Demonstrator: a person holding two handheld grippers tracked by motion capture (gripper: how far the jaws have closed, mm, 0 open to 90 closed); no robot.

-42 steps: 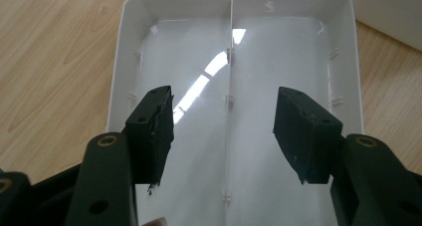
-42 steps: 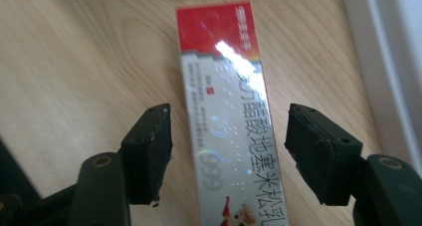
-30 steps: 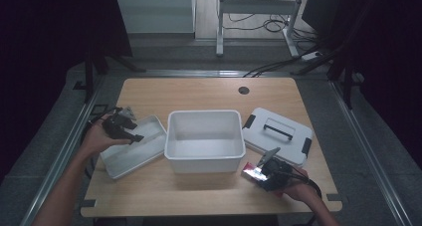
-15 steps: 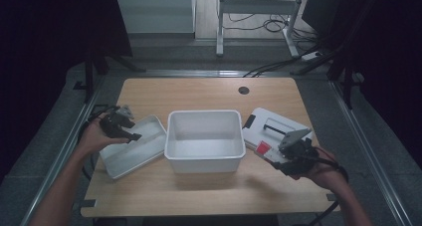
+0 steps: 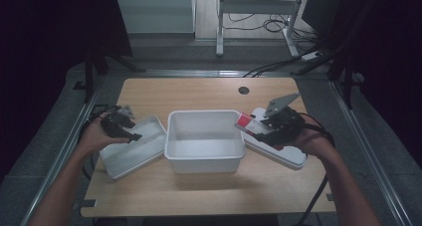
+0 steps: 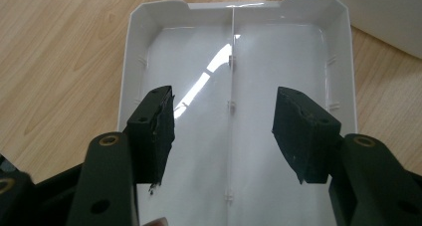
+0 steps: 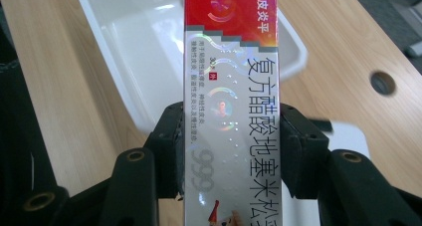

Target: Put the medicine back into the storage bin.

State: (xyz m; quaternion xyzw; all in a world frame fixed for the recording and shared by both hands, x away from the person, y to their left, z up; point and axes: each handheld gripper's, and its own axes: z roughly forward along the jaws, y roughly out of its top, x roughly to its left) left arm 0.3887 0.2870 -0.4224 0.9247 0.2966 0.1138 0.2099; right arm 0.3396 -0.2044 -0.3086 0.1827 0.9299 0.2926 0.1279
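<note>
Wooden table (image 5: pixel 199 94), box (image 7: pixel 231 106) between right jaws

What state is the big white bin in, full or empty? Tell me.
Empty: the big white bin shows a bare white floor in the high view. The box, clamped in the right claw, hangs above its rim.

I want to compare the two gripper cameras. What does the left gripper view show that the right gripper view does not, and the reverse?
Left gripper view: the left gripper with jaws apart, holding nothing, over a shallow white tray with a centre ridge.

Right gripper view: the right gripper shut on a long silver and red box printed with 999, its red end toward the deep white bin; also a round hole in the table.

Both: the wooden tabletop.
</note>
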